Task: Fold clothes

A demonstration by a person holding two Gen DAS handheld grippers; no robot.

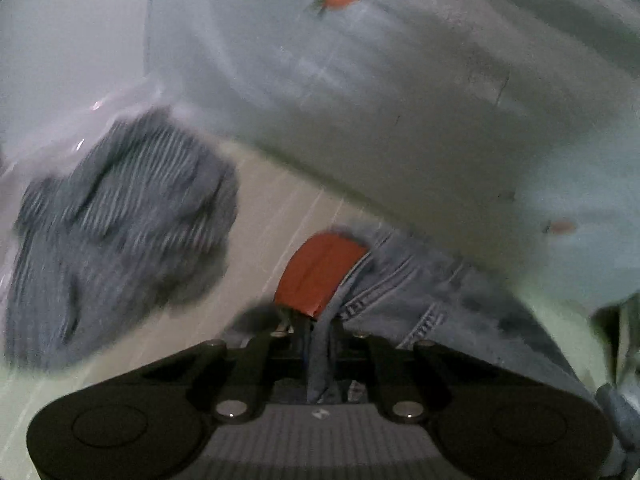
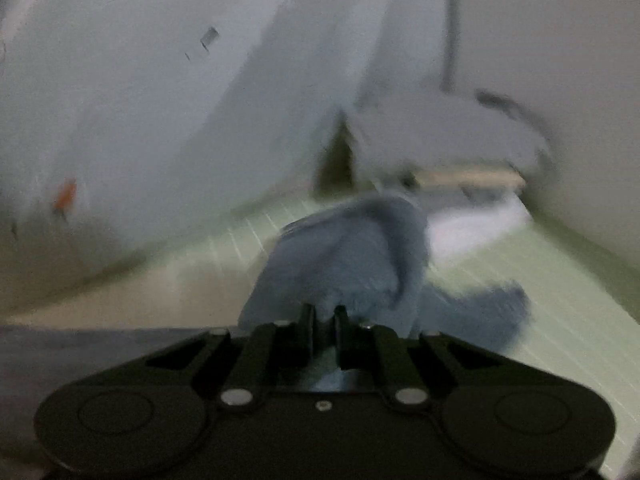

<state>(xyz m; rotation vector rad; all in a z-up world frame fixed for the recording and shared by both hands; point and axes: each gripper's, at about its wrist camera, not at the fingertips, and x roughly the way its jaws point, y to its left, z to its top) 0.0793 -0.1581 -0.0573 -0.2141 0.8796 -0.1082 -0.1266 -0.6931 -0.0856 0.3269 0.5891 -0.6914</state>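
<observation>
Both grippers clamp the denim garment (image 1: 404, 288) — left gripper (image 1: 320, 320) by its edge, right gripper (image 2: 324, 316) on a bunched corner — lifting it off the pale surface (image 2: 540, 280), likely to spread it for folding.

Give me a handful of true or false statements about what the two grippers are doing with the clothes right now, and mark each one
1. The left gripper is shut on the denim garment. True.
2. The right gripper stands wide open with nothing between its fingers. False: it is shut on blue fabric.
3. A striped grey-blue garment lies to the left of the left gripper in its wrist view. True.
4. The patch on the denim beside the left gripper is green. False: it is reddish-orange.
5. The surface under the clothes is pale green with thin lines. True.
</observation>
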